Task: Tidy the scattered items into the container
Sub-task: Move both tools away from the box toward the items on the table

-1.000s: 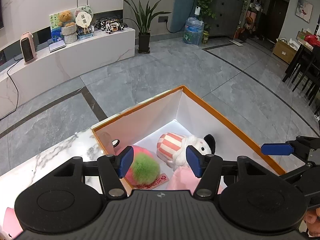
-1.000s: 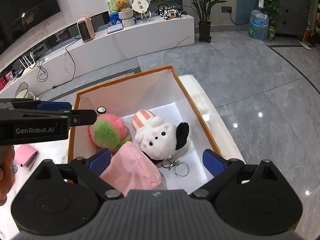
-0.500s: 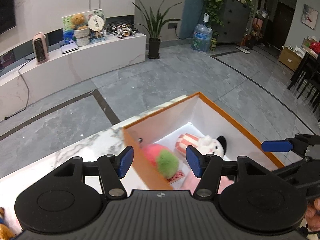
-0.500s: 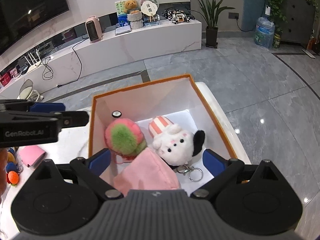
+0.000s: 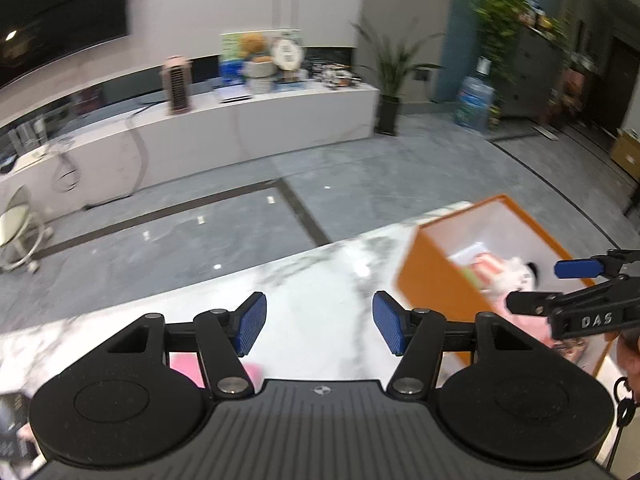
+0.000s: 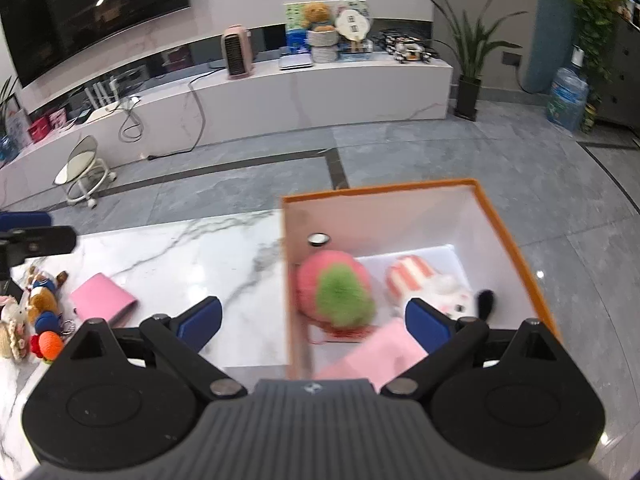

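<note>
Three soft toys inside the orange box [image 6: 504, 216] at the right end of the marble table [image 6: 192, 256]: pink-and-green pompom [image 6: 336, 296] against the left wall, striped white plush [image 6: 432, 284] to its right, pink pouch [image 6: 380, 352] nearest the camera. Still out on the marble, left of the box: pink wallet [image 6: 102, 300] lying flat, and a cluster of small keychain toys [image 6: 36, 316] beside it at the table's left edge. Right gripper [image 6: 316, 320] above the box's left wall, blue pads wide apart, nothing between them. Left gripper [image 5: 316, 326] over bare marble well left of the box, pads likewise spread and empty, a pink patch showing under its left finger. Beyond: grey tiled floor [image 6: 240, 176], long white TV bench [image 6: 320, 80], potted plant [image 6: 472, 52], water jug [image 6: 568, 98].
</note>
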Tool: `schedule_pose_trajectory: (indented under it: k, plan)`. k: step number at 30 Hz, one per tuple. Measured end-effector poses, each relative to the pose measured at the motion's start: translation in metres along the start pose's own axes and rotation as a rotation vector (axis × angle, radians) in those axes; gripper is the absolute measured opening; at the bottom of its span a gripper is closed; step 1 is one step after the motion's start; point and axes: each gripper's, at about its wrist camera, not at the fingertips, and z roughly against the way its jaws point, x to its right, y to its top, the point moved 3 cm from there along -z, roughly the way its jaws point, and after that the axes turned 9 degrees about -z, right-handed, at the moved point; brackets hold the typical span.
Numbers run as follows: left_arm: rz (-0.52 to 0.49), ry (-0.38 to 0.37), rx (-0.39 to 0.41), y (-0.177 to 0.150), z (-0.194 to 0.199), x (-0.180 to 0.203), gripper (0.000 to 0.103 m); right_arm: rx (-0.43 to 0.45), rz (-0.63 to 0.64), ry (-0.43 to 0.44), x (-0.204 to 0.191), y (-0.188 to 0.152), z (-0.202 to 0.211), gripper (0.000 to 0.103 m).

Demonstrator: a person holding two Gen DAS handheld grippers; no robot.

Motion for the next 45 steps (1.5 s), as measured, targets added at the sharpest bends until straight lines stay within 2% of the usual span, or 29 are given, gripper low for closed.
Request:
schedule_pose_trajectory:
  k: [8, 19, 23, 30, 39, 45]
  plan:
    - [0.144, 0.095, -0.010, -0.055, 0.036, -0.088, 0.072, -0.030, 0.105, 0.055, -0.070, -0.015, -0.011, 0.099]
    - [0.359, 0.146, -0.058, -0.130, 0.037, -0.164, 0.072, -0.099, 0.241, 0.085, -0.144, -0.046, -0.040, 0.099]
    - [0.385, 0.147, -0.093, -0.150, 0.034, -0.174, 0.072, -0.128, 0.275, 0.082, -0.160, -0.055, -0.052, 0.099]
    - [0.368, 0.119, -0.133, -0.167, 0.031, -0.172, 0.072, -0.167, 0.320, 0.085, -0.192, -0.074, -0.068, 0.099]
    - [0.408, 0.126, -0.158, -0.194, 0.037, -0.197, 0.073, -0.168, 0.361, 0.190, -0.244, -0.094, -0.068, 0.099]
    - [0.427, 0.131, -0.150, -0.196, 0.043, -0.206, 0.073, -0.175, 0.381, 0.236, -0.266, -0.112, -0.077, 0.099]
